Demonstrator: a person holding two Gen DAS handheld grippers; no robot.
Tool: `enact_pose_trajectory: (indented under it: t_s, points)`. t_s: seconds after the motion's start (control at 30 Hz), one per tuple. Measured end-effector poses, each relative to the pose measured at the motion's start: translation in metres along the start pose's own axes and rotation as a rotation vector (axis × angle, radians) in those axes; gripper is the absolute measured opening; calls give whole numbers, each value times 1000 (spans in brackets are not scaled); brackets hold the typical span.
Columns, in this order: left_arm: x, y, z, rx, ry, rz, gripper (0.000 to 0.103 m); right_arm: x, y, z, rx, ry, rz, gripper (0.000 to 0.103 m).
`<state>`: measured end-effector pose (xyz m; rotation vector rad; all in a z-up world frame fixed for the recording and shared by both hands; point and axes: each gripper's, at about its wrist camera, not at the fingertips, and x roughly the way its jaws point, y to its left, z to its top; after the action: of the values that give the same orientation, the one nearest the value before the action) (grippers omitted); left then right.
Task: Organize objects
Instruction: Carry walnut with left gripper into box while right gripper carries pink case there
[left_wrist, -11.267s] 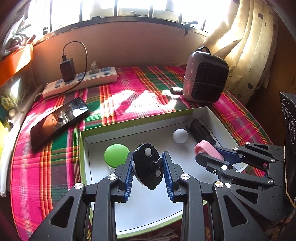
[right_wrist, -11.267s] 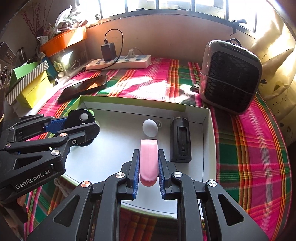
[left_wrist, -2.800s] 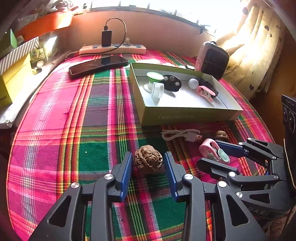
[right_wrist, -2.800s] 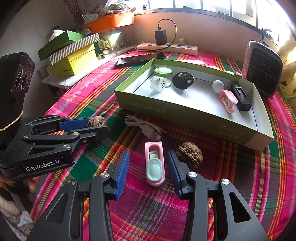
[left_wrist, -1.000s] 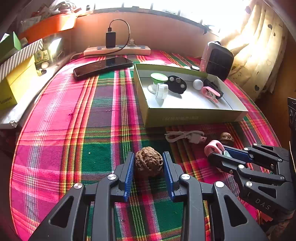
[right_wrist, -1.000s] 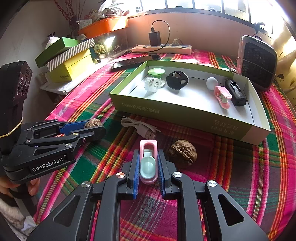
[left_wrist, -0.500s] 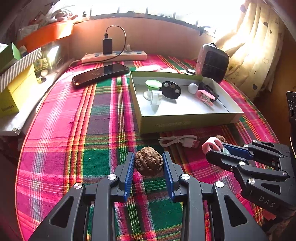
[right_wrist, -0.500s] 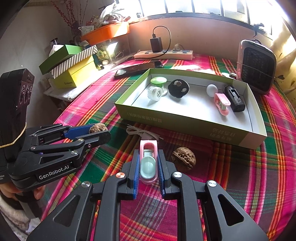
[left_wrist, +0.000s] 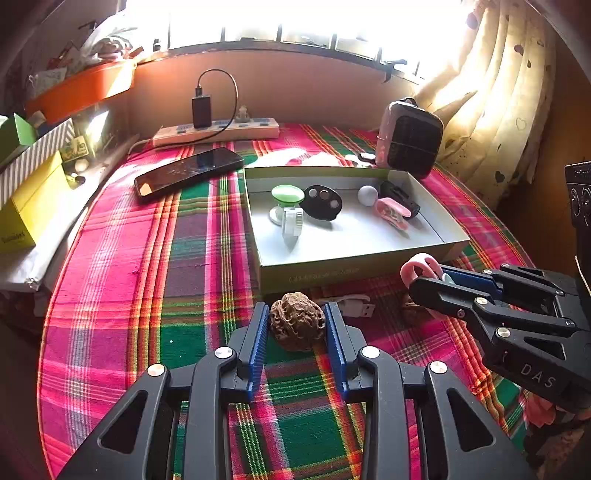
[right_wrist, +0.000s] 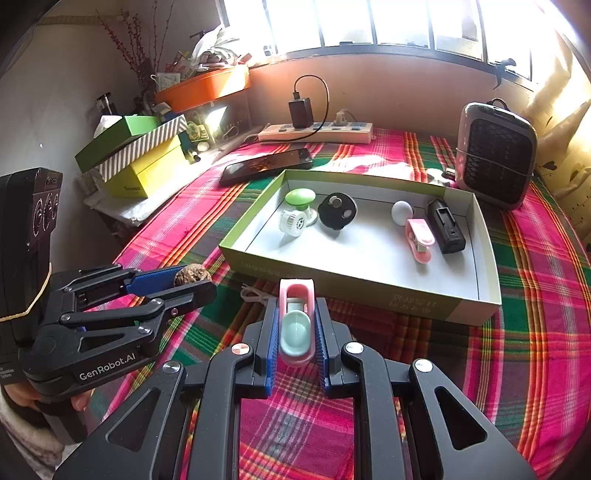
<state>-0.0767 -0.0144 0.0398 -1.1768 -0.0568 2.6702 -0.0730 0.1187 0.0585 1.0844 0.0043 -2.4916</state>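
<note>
Now both loads up off plaid cloth (left_wrist: 122, 280), carry step. Left gripper (left_wrist: 297, 325) pinches walnut (left_wrist: 296, 320); right gripper (right_wrist: 295, 328) pinches pink clip (right_wrist: 295, 321). Both near front wall of green box (right_wrist: 369, 291). Next, probably: clear wall, lower into bare white floor, let go.

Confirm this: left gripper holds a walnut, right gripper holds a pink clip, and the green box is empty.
Not empty. The right wrist view shows the green box holding several items, including another pink clip. The left gripper does hold the walnut; the right gripper holds the pink-and-mint clip.
</note>
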Motion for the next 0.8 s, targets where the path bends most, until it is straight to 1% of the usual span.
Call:
enact_pose_trajectory:
  t_s: [0.13, 0.43, 0.67, 0.8]
  points:
    - [0, -6, 6, 13, -7, -2, 28, -1, -9, 8, 18, -6, 0, 18]
    - [10, -19, 24, 21, -10, -39, 28, 2, -26, 27, 27, -14, -22, 18]
    - [24, -24, 35, 19, 7, -62, 28, 16, -40, 43, 29, -1, -40, 18]
    - [32, -26, 43, 22, 9, -60, 28, 27, -46, 51, 29, 14, -47, 18]
